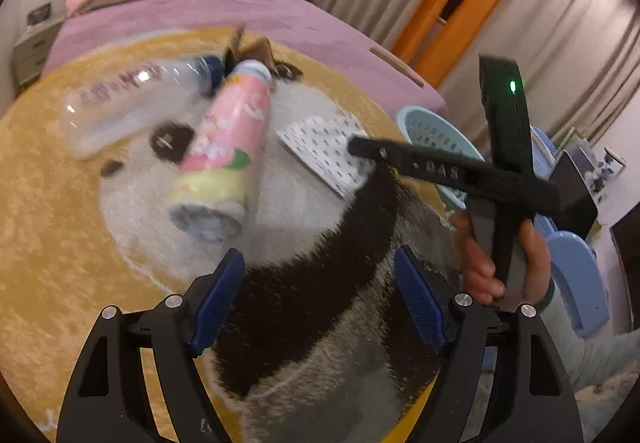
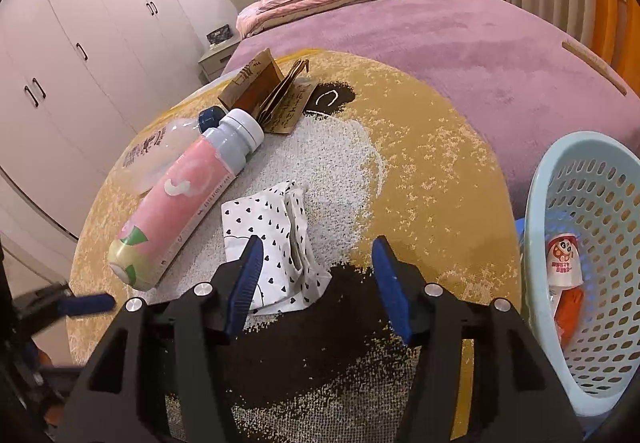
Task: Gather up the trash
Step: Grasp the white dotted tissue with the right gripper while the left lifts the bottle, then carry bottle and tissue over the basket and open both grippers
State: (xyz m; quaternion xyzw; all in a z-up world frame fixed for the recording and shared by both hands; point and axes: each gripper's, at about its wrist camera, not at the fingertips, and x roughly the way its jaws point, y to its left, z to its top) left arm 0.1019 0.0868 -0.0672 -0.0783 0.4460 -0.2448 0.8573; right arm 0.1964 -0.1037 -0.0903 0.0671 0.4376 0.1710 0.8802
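Both the left gripper (image 1: 320, 307) and the right gripper (image 2: 318, 283) are seen with jaws apart and nothing clamped. A pink bottle (image 2: 186, 197), a clear bottle (image 2: 160, 155) and a heart-print wrapper (image 2: 276, 239) are left lying on the panda rug (image 2: 420, 183), while one packet (image 2: 564, 263) is seen inside the blue basket (image 2: 600, 171).

Left gripper (image 1: 320, 297): jaws wide apart, blue pads facing each other, nothing between them, pointing steeply down.

Right gripper (image 2: 318, 285): jaws apart, nothing gripped, pointing steeply down. In left wrist view its black body juts in from right, held by hand (image 1: 502, 263), fingers wrapped round handle, pale sleeve (image 1: 580, 339) at wrist.

Left gripper's blue pad tip shows at near left edge of right wrist view.
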